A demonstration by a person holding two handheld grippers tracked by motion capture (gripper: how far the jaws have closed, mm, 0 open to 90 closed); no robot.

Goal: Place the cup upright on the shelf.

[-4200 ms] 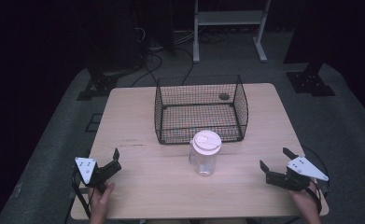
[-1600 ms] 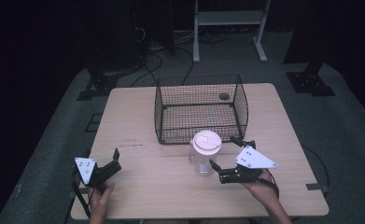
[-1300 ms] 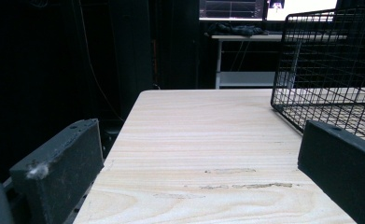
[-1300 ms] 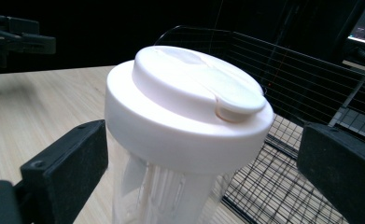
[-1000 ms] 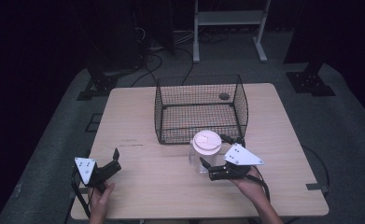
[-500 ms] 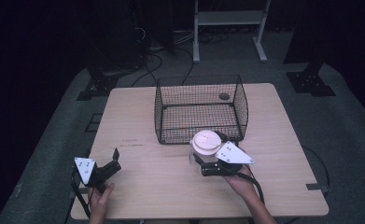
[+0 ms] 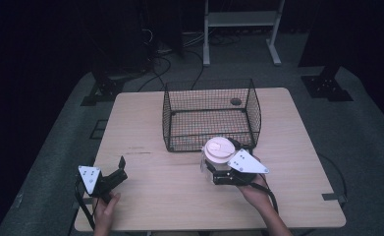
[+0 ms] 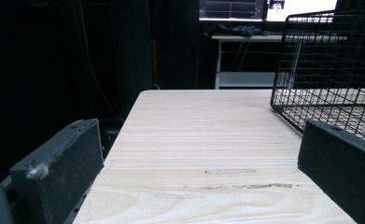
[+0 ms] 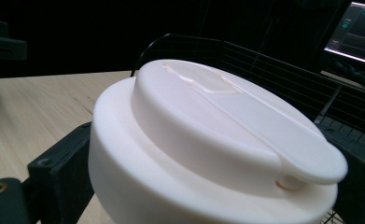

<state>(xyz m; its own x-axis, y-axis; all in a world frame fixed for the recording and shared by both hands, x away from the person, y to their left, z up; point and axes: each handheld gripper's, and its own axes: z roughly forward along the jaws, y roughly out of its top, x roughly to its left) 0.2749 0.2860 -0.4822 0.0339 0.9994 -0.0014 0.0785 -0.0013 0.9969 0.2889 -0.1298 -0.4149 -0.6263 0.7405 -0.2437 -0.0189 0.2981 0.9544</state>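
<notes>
White-lidded jar (image 7: 216,158) upright, axis vertical; right gripper (image 7: 219,173) fingers flank it, seemingly touching.

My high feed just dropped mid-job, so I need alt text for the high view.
The right gripper has its jaws around a clear plastic jar with a cream-white lid, standing on the light wooden table just in front of an empty black wire basket. The left gripper rests open at the near left corner, holding nothing.

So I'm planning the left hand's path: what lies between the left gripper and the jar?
Bare tabletop, as the high view shows; nothing stands between the left gripper and the jar.
</notes>
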